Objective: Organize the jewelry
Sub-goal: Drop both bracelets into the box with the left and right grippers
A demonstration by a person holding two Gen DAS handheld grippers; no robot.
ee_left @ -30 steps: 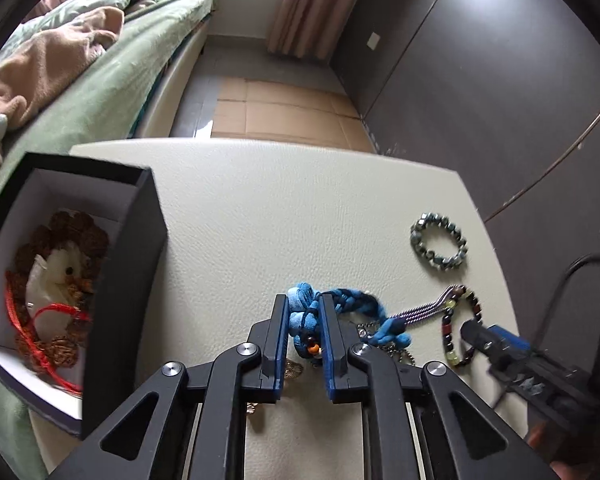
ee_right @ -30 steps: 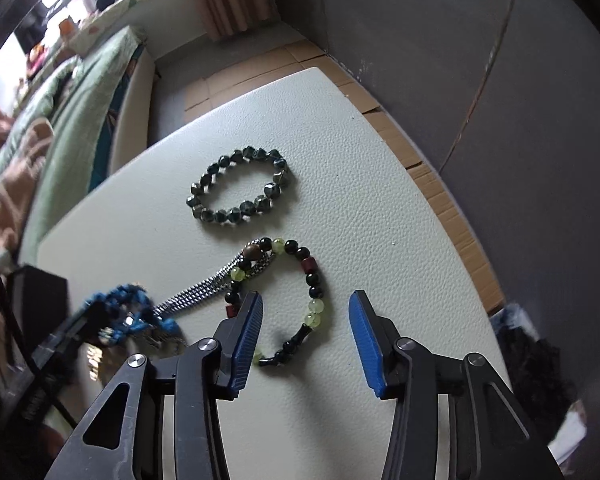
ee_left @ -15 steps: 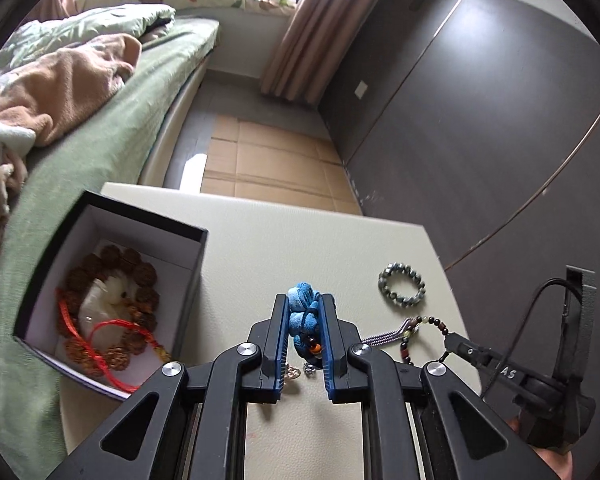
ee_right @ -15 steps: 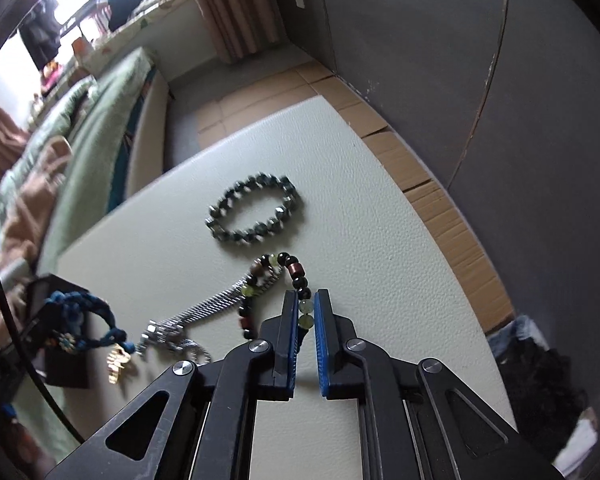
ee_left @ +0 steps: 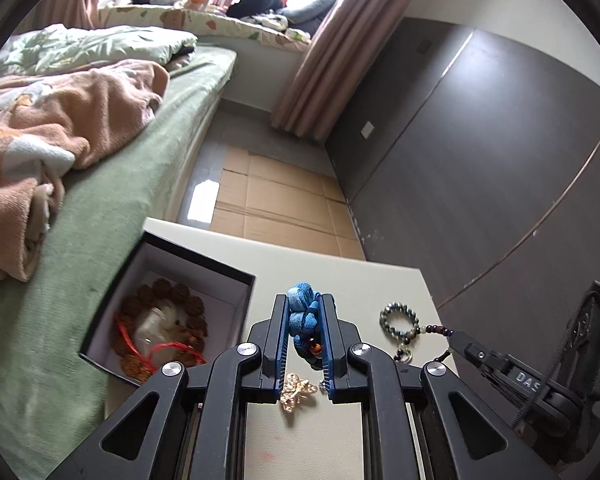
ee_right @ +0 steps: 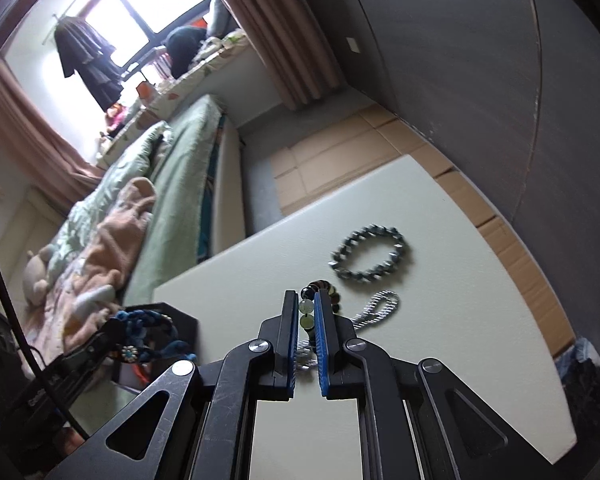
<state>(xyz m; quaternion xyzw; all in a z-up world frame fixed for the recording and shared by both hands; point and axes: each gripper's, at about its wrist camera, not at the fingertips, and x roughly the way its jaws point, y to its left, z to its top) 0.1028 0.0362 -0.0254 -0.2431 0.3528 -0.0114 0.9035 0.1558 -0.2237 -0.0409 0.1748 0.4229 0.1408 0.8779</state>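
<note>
My left gripper (ee_left: 305,308) is shut on a blue braided cord bracelet (ee_left: 305,322) and holds it above the white table (ee_left: 340,276); a gold charm (ee_left: 297,388) dangles under it. The bracelet also shows in the right wrist view (ee_right: 148,336). My right gripper (ee_right: 305,300) is shut on a bracelet of green and dark beads (ee_right: 306,314), lifted off the table; a silver chain (ee_right: 376,306) lies beneath. A dark faceted bead bracelet (ee_right: 367,252) lies flat on the table, also in the left wrist view (ee_left: 398,318). An open black box (ee_left: 168,312) holds brown beads and red cord.
A bed with green sheet and pink blanket (ee_left: 60,128) runs along the table's left side. A dark wall (ee_left: 480,160) stands to the right. Cardboard (ee_left: 276,204) covers the floor beyond the table's far edge. A black cable (ee_right: 4,300) hangs at the left.
Both grippers have risen from the table with their bracelets. The right gripper closed on the beaded bracelet a second ago and has lifted it. The left now sits nearer the box.
</note>
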